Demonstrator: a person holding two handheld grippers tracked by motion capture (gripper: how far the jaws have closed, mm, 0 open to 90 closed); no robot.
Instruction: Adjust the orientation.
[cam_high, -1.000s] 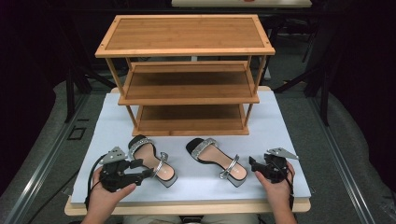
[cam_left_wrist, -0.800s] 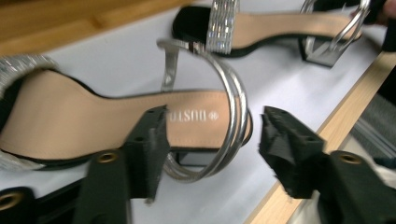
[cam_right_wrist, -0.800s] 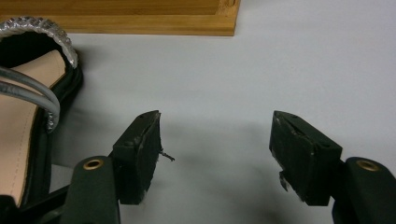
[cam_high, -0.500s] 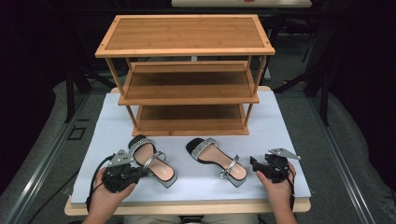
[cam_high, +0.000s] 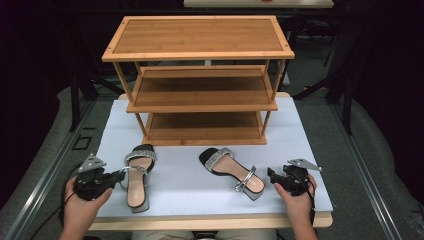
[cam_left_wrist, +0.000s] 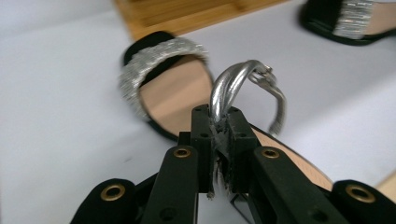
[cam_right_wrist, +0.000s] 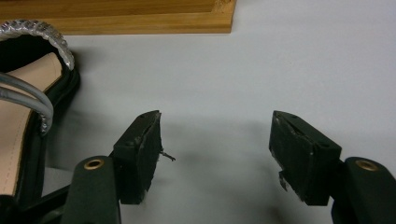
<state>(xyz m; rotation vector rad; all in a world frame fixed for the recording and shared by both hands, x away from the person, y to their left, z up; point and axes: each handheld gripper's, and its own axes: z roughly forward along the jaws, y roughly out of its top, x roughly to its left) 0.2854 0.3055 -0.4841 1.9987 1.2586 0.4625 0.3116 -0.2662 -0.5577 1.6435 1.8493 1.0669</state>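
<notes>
Left gripper, seen from the high view at the near left of the table, pointed toward the left sandal. In the left gripper view its jaws were pinched tight on the sandal's silver ankle strap, the strap rising in a loop out of the closed pads; the jaws had just been closing, with the strap between them. Left hand gripped the tool from below, cable trailing off toward the table edge.

That sandal lay on the white table cover, toe toward the rack, glittery silver toe band at the far end, tan insole up, heel near the front edge.

Second sandal lay to the right of the first, well apart from it, angled with its toe toward the rack and its heel strap toward the right gripper.

Right gripper sat near the right front of the cover, held by the right hand. In the right gripper view its jaws stood wide apart over bare cover, nothing between the pads; the second sandal's strap and insole edge showed just beside the left jaw, not touching it.

Three-tier bamboo shoe rack stood at the back of the cover, beyond both sandals.
</notes>
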